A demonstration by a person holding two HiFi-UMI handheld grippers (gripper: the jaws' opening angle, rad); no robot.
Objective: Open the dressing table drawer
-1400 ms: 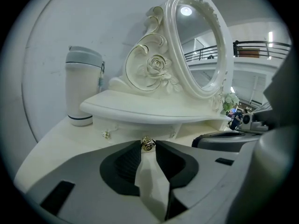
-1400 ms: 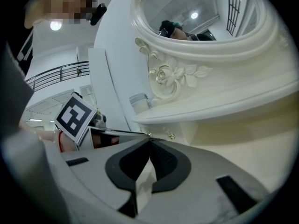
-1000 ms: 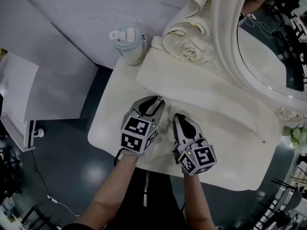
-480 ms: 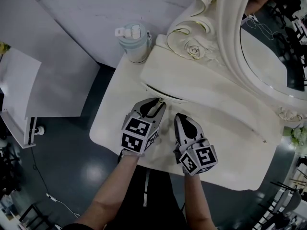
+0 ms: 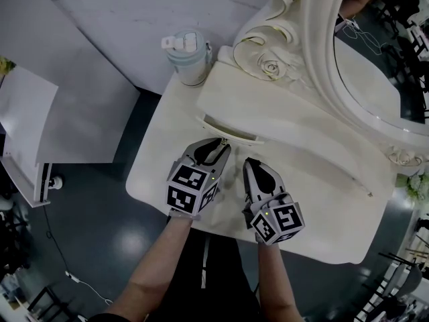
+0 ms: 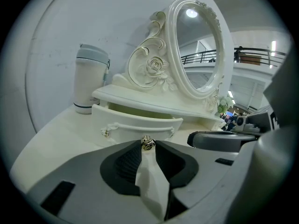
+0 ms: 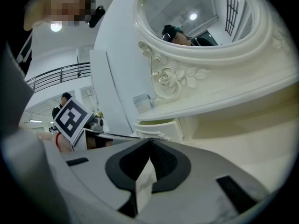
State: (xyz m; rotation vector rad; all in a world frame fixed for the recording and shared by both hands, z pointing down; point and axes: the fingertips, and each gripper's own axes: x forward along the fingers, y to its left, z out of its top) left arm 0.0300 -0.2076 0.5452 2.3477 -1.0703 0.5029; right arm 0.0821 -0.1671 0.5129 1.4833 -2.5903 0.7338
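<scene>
A small cream dressing table with an oval mirror (image 5: pixel 375 66) stands on the white tabletop (image 5: pixel 157 173). Its left drawer (image 5: pixel 228 127) is pulled partly out, and the gap behind its front (image 6: pixel 135 125) shows in the left gripper view. My left gripper (image 5: pixel 222 140) is shut on the drawer's small gold knob (image 6: pixel 148 143), which sits pinched between the jaw tips. Just to the right, my right gripper (image 5: pixel 249 161) lies low over the tabletop, shut and empty, its tips (image 7: pixel 149 139) touching, and it is apart from the drawer (image 7: pixel 156 127).
A pale blue lidded bottle (image 5: pixel 186 58) stands at the table's back left, next to the dressing table's carved rose scroll (image 5: pixel 271 69). A white panel (image 5: pixel 27 126) stands on the dark floor to the left. Flowers (image 5: pixel 417 186) sit at the right edge.
The drawer has slid out toward me, from nearly closed to a plain gap behind its front. My left gripper keeps its hold on the knob; the right gripper has stayed put.
</scene>
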